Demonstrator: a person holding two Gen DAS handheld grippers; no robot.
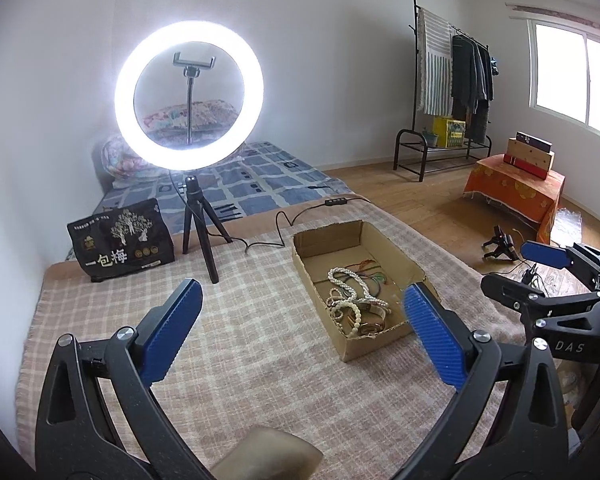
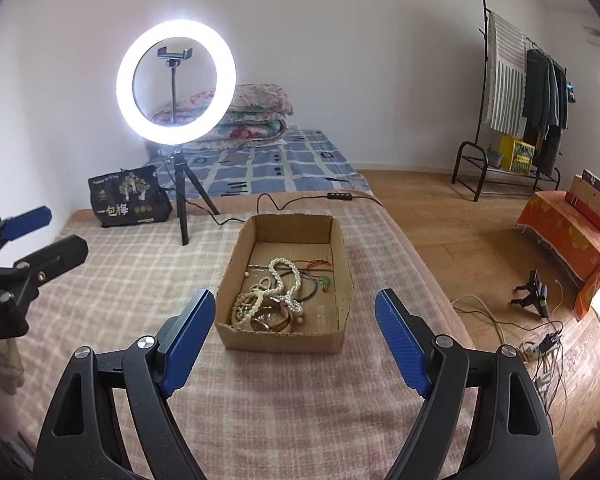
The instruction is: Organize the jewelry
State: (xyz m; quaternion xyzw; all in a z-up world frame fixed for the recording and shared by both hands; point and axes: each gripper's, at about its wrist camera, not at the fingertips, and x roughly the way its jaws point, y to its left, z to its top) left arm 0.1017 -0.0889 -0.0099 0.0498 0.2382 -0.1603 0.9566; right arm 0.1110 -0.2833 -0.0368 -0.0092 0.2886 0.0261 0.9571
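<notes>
All the jewelry [image 2: 274, 298] lies heaped in the box [image 2: 342, 248] at frame centre, while both grippers [image 1: 300, 312] [image 2: 294, 312] hover empty, jaws apart, so sorting could be pending or finished.

Tangled pearl strands, cords, perhaps bangles [image 2: 274, 300] inside open cardboard box [image 2: 342, 248]

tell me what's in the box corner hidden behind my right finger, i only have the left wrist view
Observer: Almost nothing. In the right wrist view the jewelry is piled toward the left of the cardboard box, and the near right corner is nearly bare floor.
Operator: is the right gripper open, i see just one pad
Observer: Yes. The right gripper is wide open and empty, short of the box.
</notes>
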